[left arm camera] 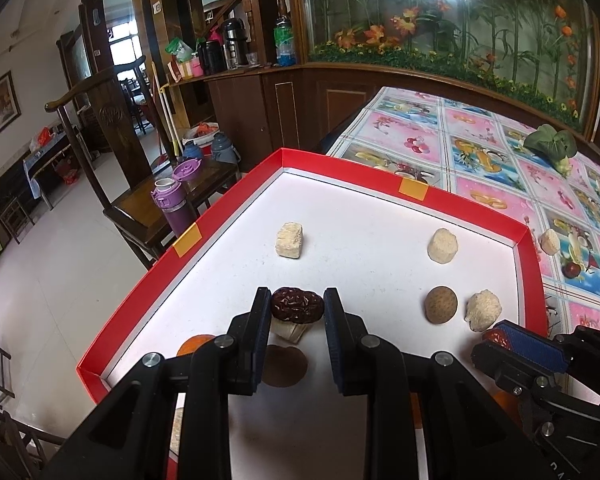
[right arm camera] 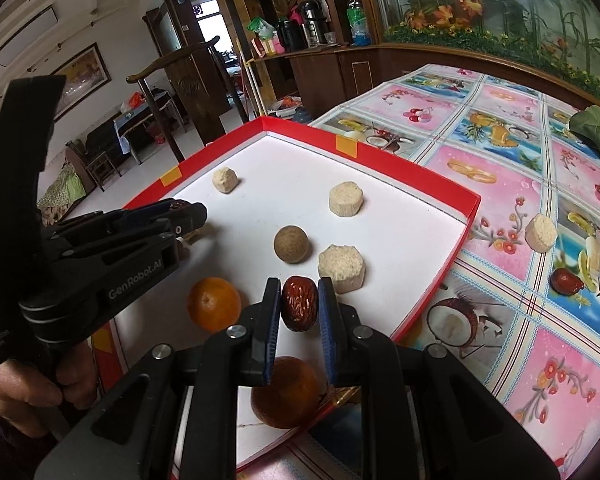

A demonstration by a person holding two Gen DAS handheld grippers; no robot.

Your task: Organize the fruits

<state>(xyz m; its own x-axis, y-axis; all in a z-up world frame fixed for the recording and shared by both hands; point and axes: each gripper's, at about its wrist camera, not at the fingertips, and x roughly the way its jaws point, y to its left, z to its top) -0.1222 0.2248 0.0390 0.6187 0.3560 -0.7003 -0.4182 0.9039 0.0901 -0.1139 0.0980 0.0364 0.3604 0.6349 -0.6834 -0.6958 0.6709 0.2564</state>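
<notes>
Two red dates are in your grip: the left hand-held gripper pinches one date over the red tray, and the right hand-held gripper clamps another date near the tray's desk-side edge, likely ready for grouping.

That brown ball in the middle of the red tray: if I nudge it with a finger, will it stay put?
Probably not. The brown ball looks fully round with no flat face, so it would likely roll across the smooth white floor of the red tray. It may stop against the pale hexagonal block right beside it. Its matte, speckled surface suggests decent grip for the fingers.
</notes>
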